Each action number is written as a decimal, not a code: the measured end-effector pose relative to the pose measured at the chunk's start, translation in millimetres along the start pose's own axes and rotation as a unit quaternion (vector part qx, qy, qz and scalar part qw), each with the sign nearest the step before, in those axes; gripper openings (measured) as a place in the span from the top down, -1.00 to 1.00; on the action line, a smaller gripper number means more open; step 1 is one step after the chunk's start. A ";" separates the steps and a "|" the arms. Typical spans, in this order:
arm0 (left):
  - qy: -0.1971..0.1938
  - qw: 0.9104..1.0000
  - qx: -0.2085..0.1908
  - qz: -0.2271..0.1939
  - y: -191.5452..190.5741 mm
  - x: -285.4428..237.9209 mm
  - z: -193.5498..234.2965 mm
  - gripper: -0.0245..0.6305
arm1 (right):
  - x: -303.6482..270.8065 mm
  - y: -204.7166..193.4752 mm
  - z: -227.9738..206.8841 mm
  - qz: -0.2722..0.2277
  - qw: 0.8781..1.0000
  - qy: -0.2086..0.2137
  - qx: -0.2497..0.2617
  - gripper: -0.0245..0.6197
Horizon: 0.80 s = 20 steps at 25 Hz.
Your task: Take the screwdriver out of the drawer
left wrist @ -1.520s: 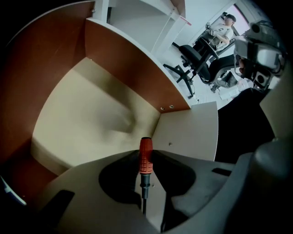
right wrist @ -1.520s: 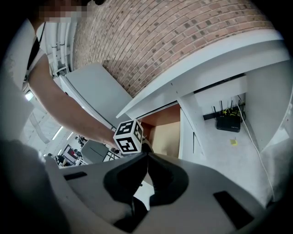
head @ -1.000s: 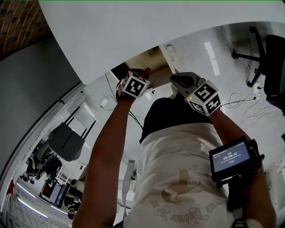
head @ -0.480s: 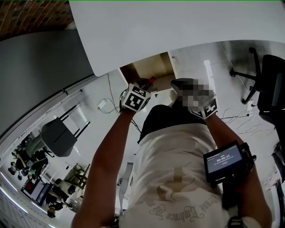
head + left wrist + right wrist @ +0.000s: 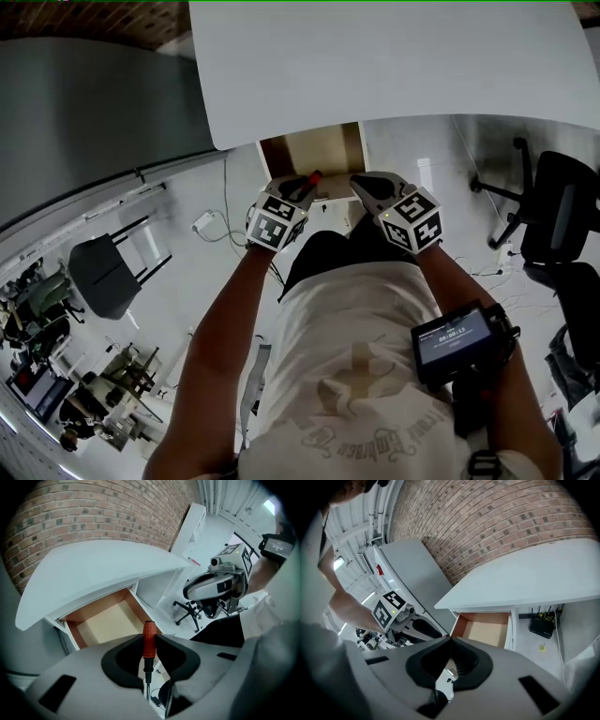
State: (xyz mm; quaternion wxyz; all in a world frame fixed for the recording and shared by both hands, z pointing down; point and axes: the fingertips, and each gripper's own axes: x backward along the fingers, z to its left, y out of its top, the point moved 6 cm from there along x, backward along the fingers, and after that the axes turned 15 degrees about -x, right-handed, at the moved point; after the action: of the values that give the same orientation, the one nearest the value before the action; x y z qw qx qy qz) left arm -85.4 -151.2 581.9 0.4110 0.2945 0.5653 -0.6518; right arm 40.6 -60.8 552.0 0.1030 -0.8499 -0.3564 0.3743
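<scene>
I see the screwdriver point(image 5: 148, 660) out of the drawer point(image 5: 110, 620): orange-red handle, black collar, thin steel shaft, clamped in the left gripper point(image 5: 149, 638) with the handle sticking out past the tips. Drawer stands open, pale wood inside.

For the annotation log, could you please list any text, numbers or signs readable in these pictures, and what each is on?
Wrist screen: timer-like digits, too small to read.
Shirt: curved lettering, too blurred to read.
Marker cubes: square patterns only, no words.
Nothing is legible enough to quote.
</scene>
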 end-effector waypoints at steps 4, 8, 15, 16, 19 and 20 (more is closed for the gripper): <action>0.021 0.998 0.027 -0.044 2.4 18.1 -2.5 0.63 | -0.7 5.4 10.4 0.003 1.000 0.005 0.015 0.85; 0.043 0.995 0.048 -0.081 3.0 36.6 -5.2 0.63 | -1.5 14.1 17.3 0.004 1.000 0.006 0.026 0.85; 0.083 0.984 0.092 -0.126 -4.3 71.8 -8.4 0.63 | -1.8 26.5 30.1 0.009 0.999 0.010 0.050 0.85; 0.089 0.982 0.098 -0.132 -4.4 76.1 -9.9 0.63 | -0.9 27.4 30.7 0.009 0.999 0.011 0.052 0.85; 0.112 0.975 0.118 -0.154 -3.8 93.5 -9.9 0.63 | -2.6 33.9 35.3 0.010 0.998 0.014 0.062 0.85; 0.121 0.971 0.125 -0.162 -4.1 100.8 -8.9 0.63 | -4.3 36.9 39.2 0.010 0.998 0.016 0.066 0.85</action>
State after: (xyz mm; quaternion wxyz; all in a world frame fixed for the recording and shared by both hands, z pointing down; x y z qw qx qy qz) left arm -139.0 -162.9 496.7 0.1886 0.3243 0.5651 -0.7348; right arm 30.3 -94.1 510.8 0.1605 -0.8508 -0.3207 0.3842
